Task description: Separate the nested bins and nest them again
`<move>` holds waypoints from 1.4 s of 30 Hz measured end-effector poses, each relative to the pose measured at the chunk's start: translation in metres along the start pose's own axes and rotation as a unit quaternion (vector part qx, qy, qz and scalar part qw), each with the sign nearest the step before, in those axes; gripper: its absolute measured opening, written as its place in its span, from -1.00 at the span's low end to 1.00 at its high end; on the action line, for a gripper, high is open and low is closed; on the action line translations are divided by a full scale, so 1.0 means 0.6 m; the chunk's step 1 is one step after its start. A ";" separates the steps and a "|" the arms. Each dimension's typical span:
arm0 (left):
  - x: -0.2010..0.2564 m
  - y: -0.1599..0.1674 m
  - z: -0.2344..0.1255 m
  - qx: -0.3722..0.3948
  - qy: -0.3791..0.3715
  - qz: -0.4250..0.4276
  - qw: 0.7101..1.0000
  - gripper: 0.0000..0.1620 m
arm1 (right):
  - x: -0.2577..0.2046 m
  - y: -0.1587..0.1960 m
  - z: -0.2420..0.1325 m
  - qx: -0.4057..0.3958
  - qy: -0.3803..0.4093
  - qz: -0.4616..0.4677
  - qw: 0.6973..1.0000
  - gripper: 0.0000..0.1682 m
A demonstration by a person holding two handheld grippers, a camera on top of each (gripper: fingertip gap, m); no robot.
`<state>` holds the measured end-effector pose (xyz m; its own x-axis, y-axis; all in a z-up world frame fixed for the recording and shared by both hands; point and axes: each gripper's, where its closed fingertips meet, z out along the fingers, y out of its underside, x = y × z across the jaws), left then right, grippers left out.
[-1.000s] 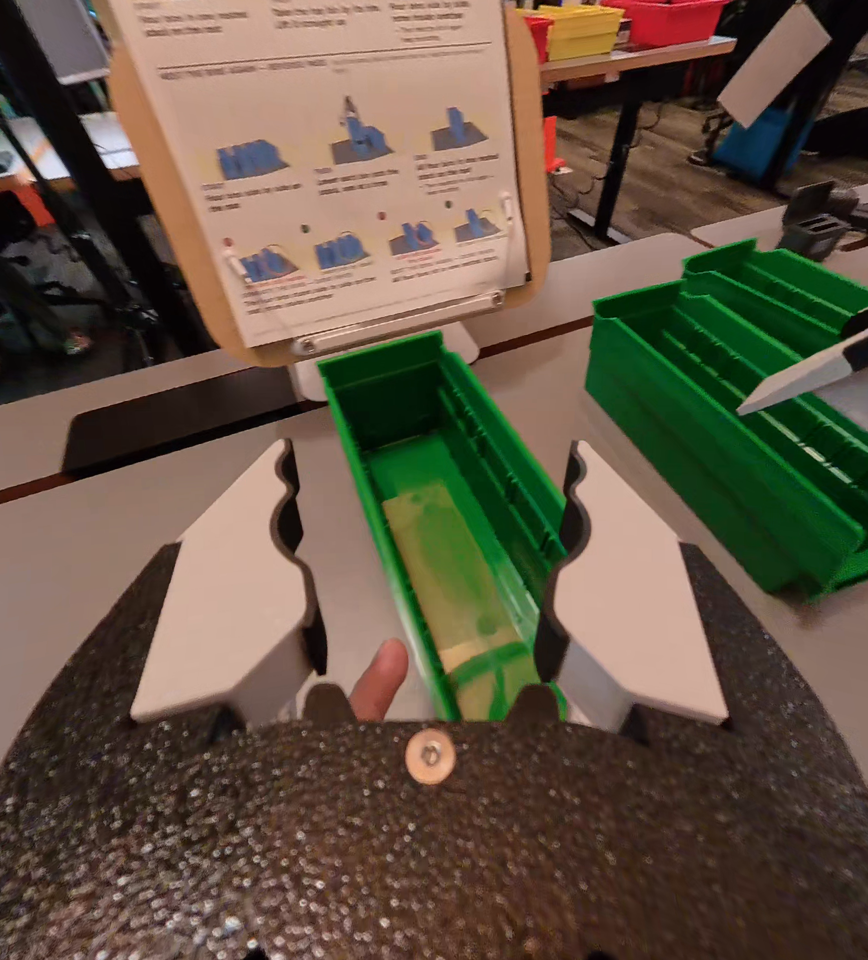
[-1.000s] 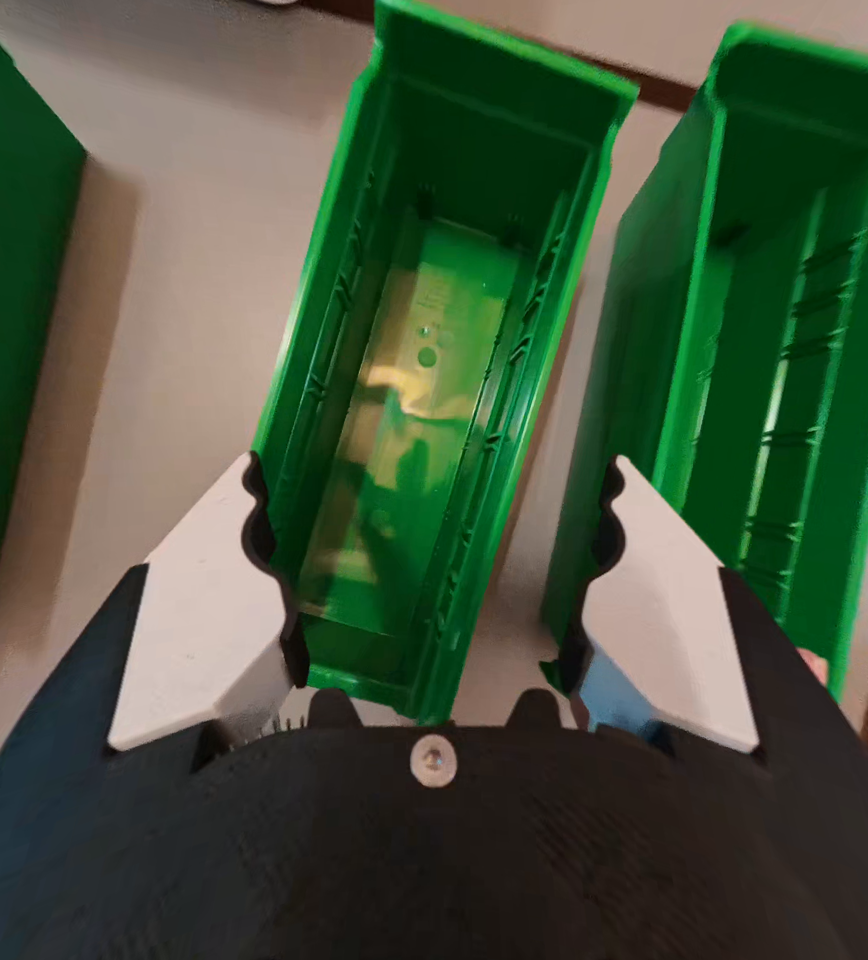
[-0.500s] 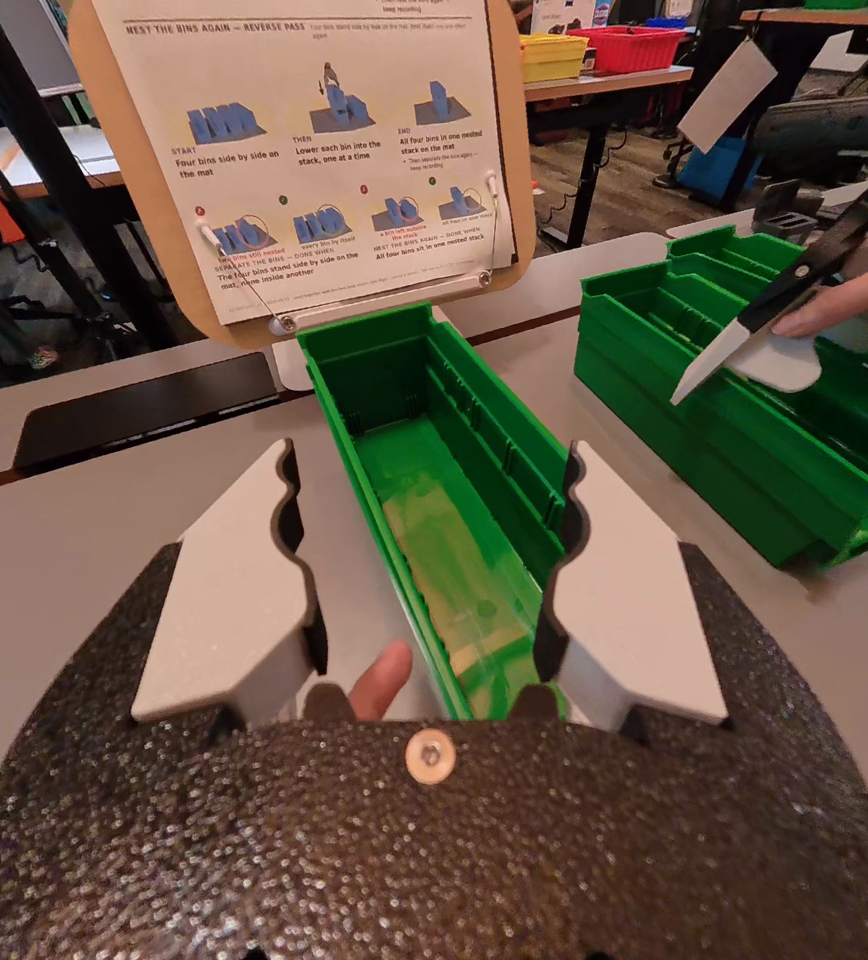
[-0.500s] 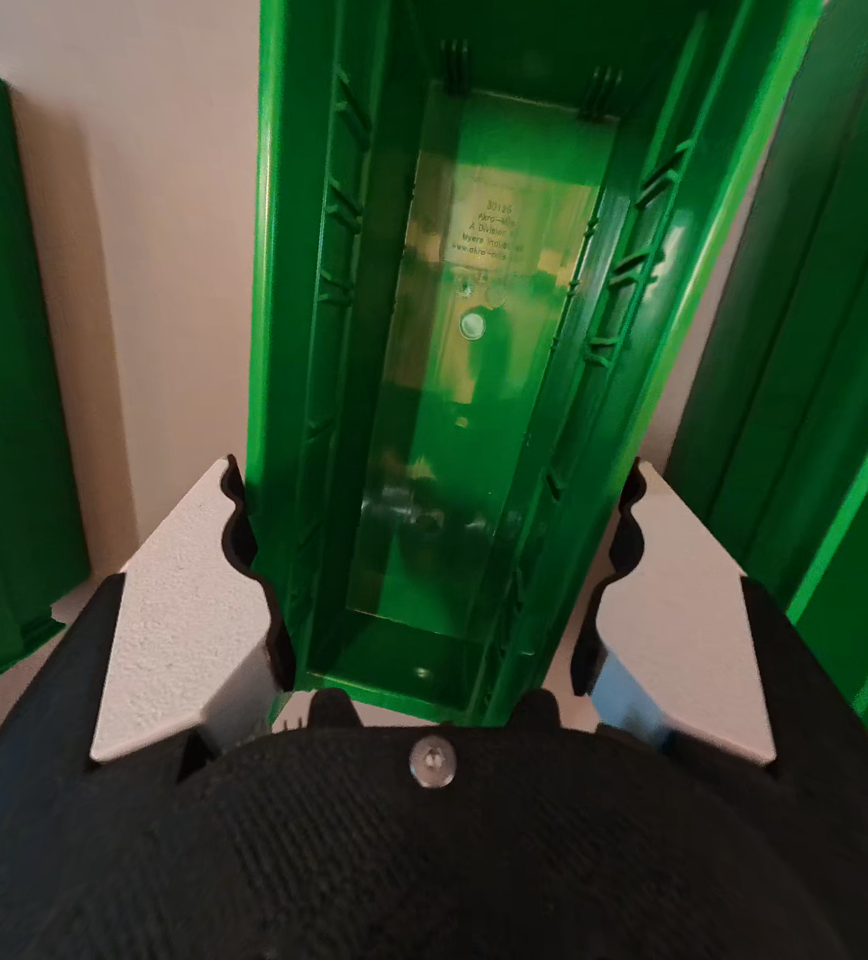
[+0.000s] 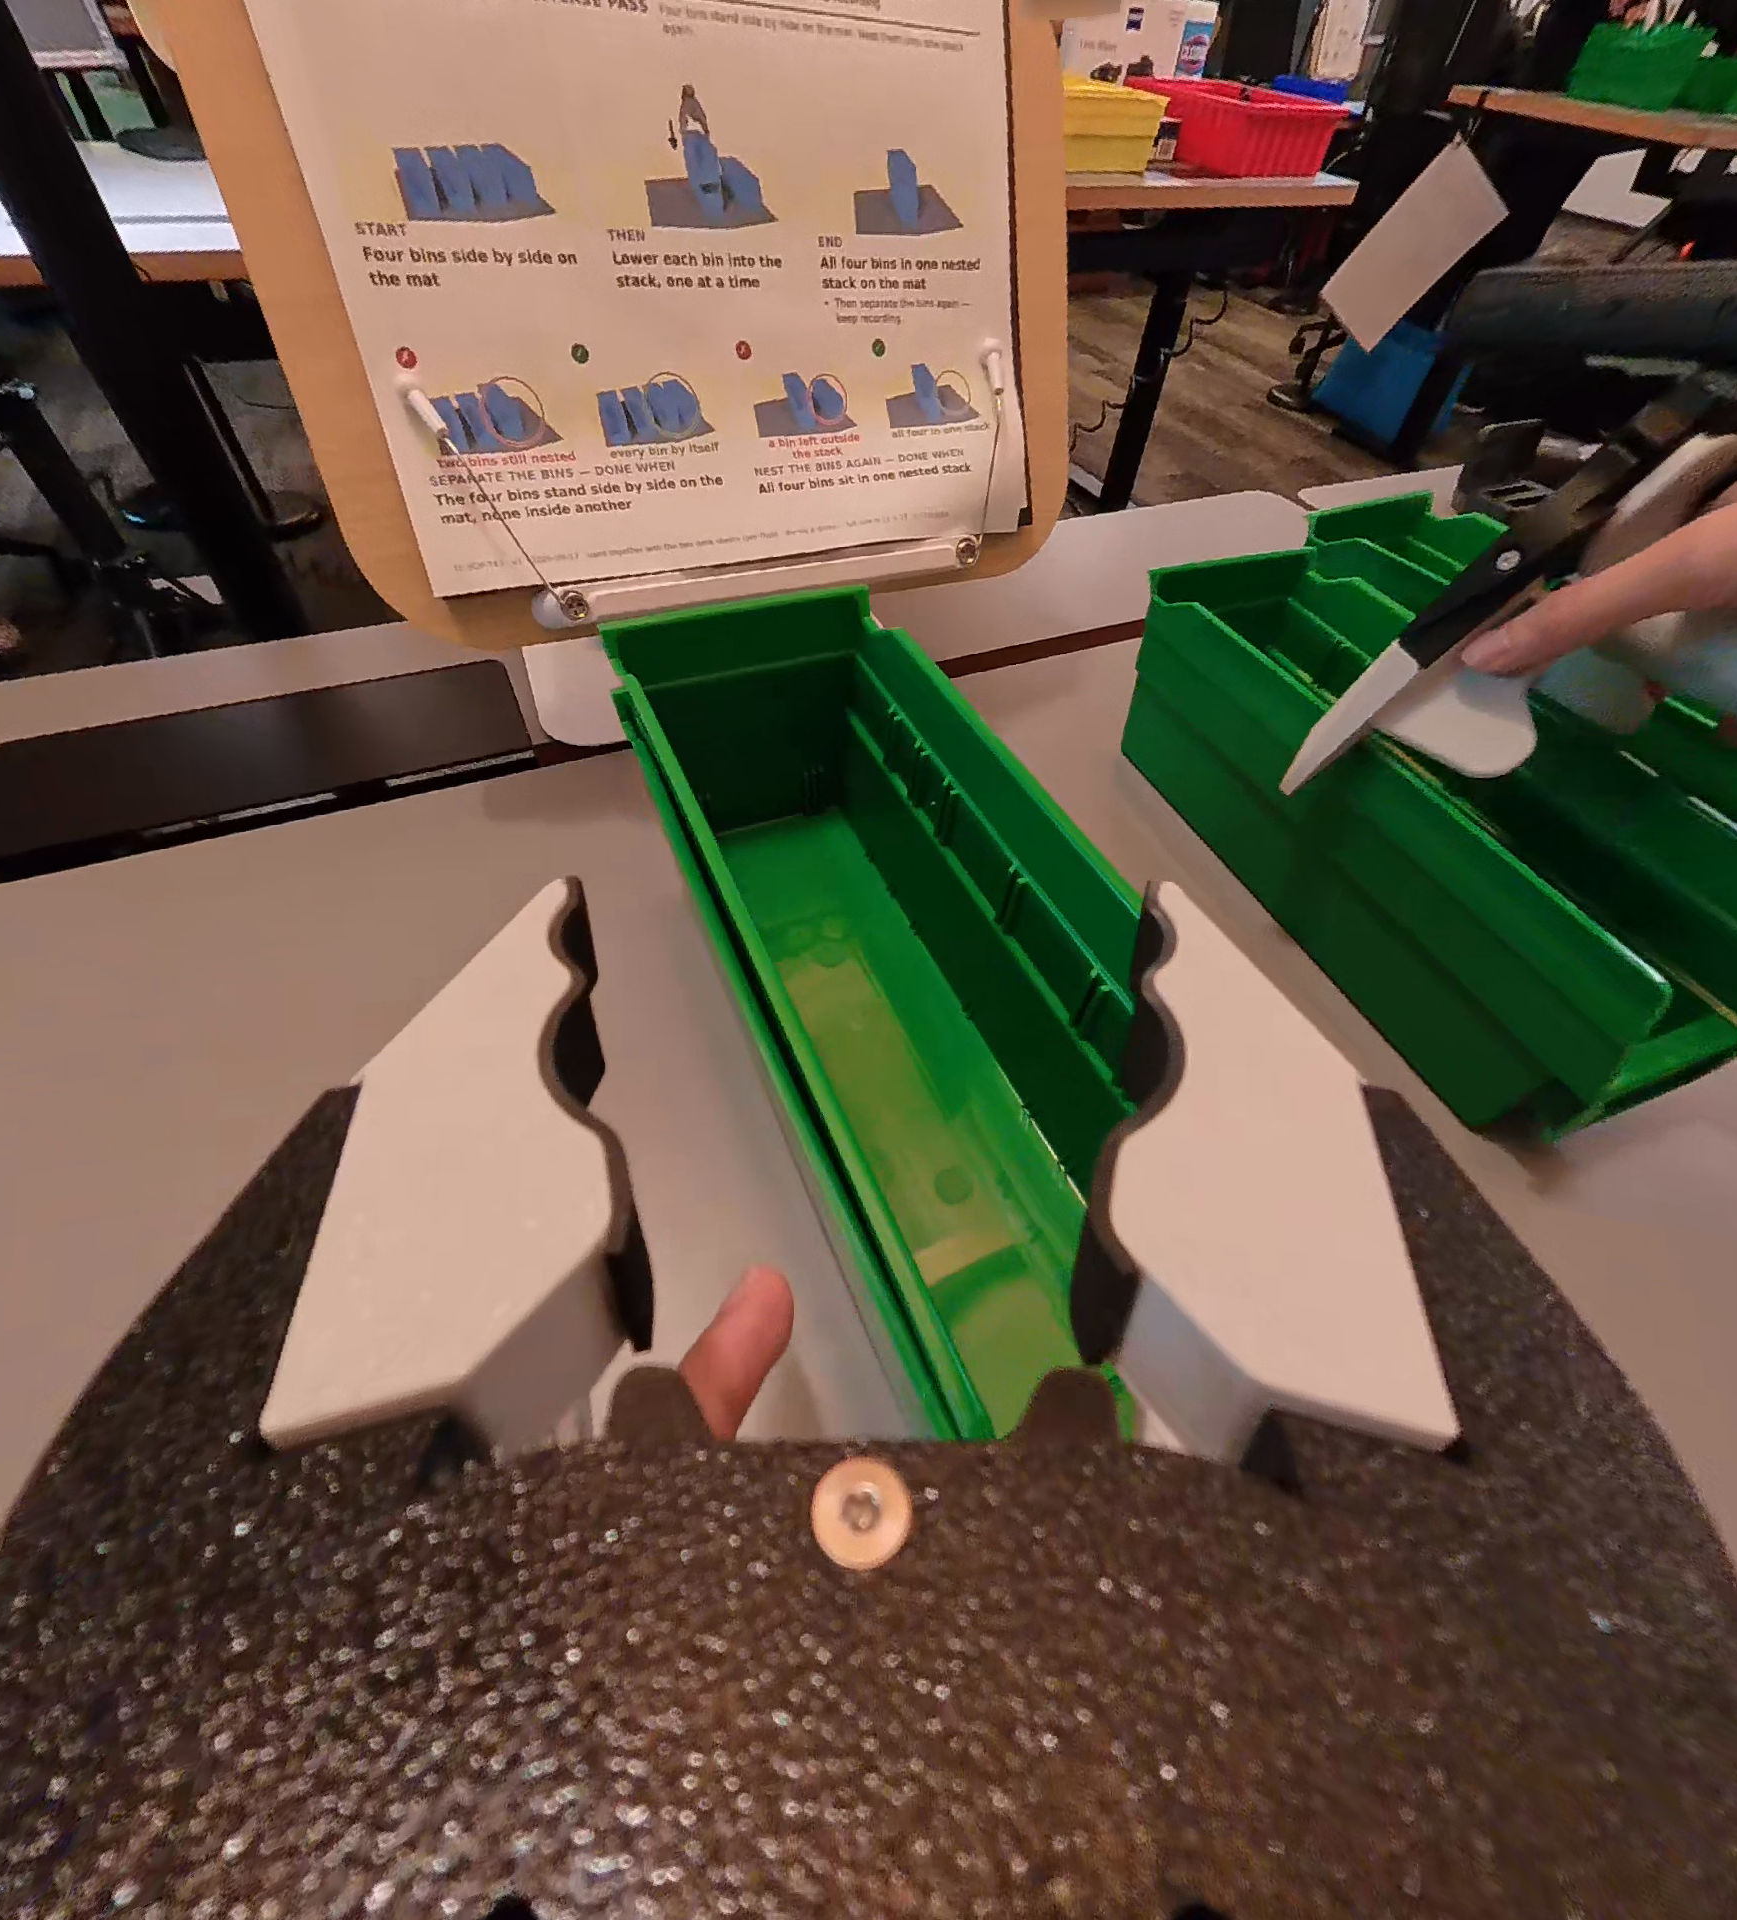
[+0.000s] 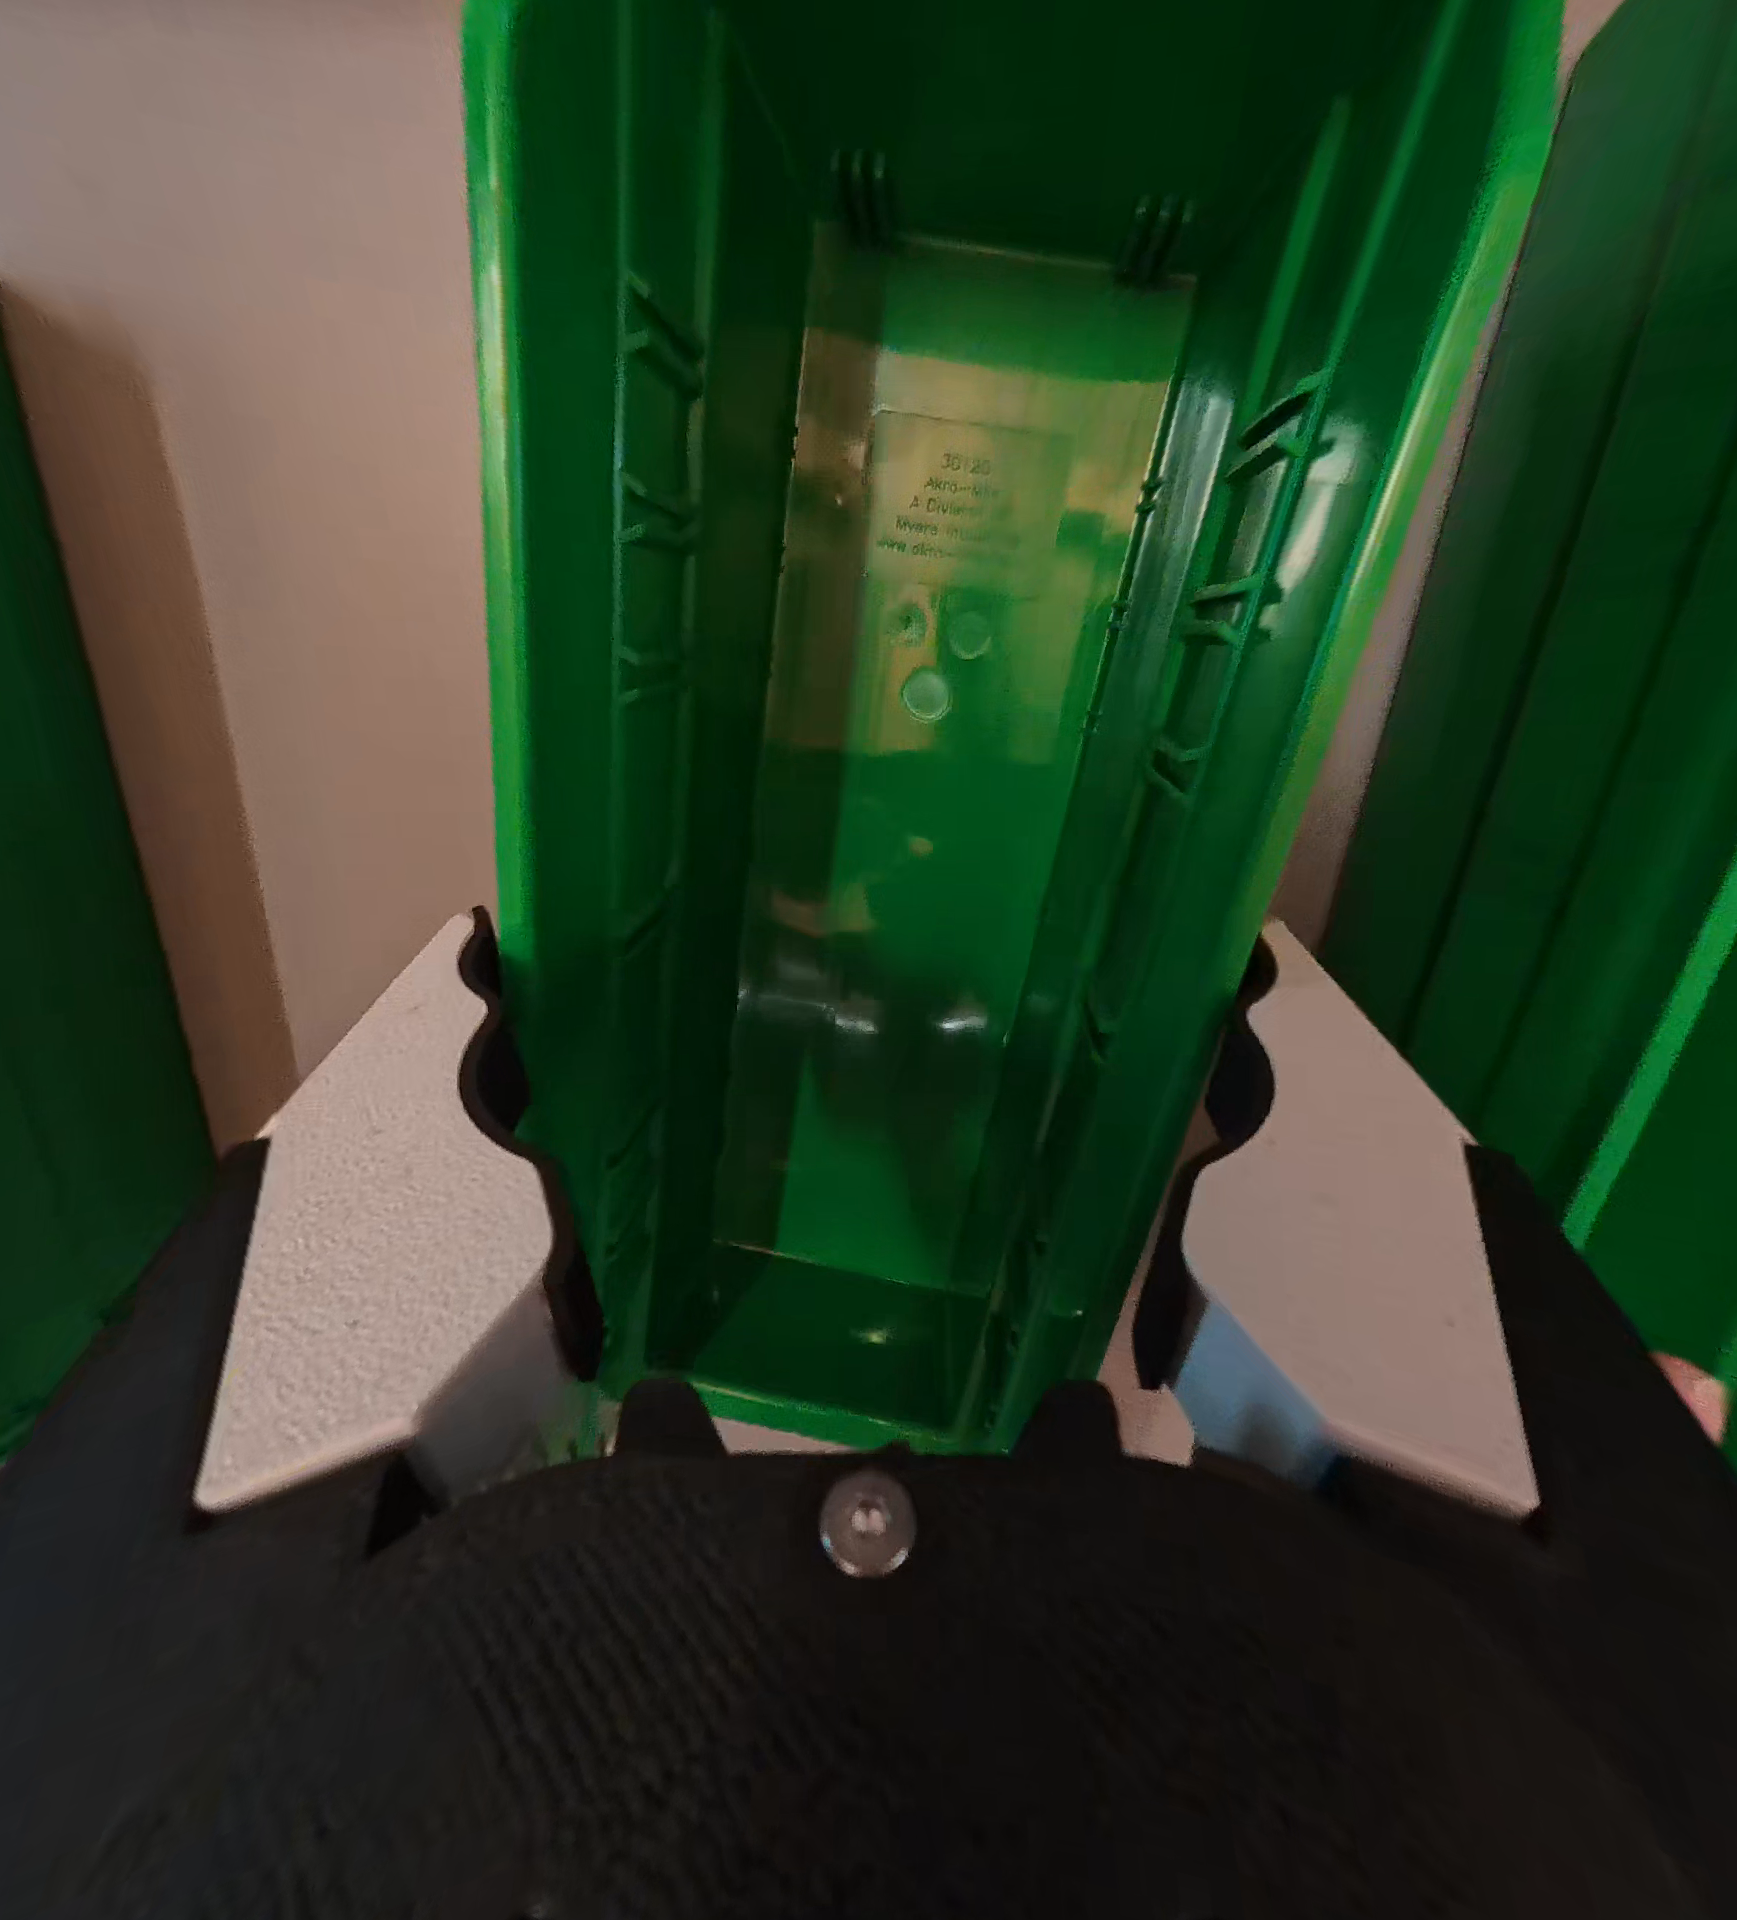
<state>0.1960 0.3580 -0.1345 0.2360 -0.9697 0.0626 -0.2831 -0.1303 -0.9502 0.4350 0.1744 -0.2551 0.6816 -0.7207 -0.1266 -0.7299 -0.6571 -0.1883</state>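
Left wrist view shows a long, narrow, glossy green plastic bin [image 5: 905, 935] lying on the grey table [image 5: 220, 987], open side up, with ribbed inner walls and a second rim line along its left edge that suggests another bin nested under it; its far end sits at the foot of a tan board carrying a printed instruction sheet [image 5: 677, 291]. The left gripper [image 5: 864, 1122] has its white fingers spread wide, the left finger over bare table and the right finger [image 5: 1248, 1195] at the bin's right wall; whether it touches is unclear, and a fingertip [image 5: 739, 1351] shows between them. Compared with a second ago this camera sits higher and tilts up, so more of the sheet and the bin's floor shows. To the right, well apart, stands a group of green bins [image 5: 1415, 883] with the right gripper [image 5: 1404, 707] lowered among them. Right wrist view looks down into one green bin [image 6: 905, 727] with a shiny floor, between two neighbouring green bins [image 6: 33, 831]. Earlier the fingers stood clear of it; now the right gripper's fingers [image 6: 396, 1195] straddle its near end, both dark pads close against the outer walls, half closed around it.
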 end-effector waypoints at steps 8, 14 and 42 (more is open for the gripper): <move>0.006 0.006 0.012 -0.014 0.002 0.000 1.000 0.26 | -0.005 -0.005 0.018 0.020 -0.044 0.018 0.999 0.69; 0.000 -0.020 0.030 -0.004 0.012 -0.014 1.000 0.26 | -0.006 -0.006 0.020 0.023 -0.038 0.011 0.999 0.70; -0.037 0.039 0.039 -0.044 0.064 -0.082 0.994 0.20 | -0.016 -0.003 0.040 -0.014 -0.024 -0.020 0.999 0.88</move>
<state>0.2060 0.3813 -0.1651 0.1663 -0.9515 0.2589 -0.3320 -0.3012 -0.8939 0.4312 0.1878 -0.2768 0.7114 -0.6828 -0.1663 -0.7028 -0.6916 -0.1666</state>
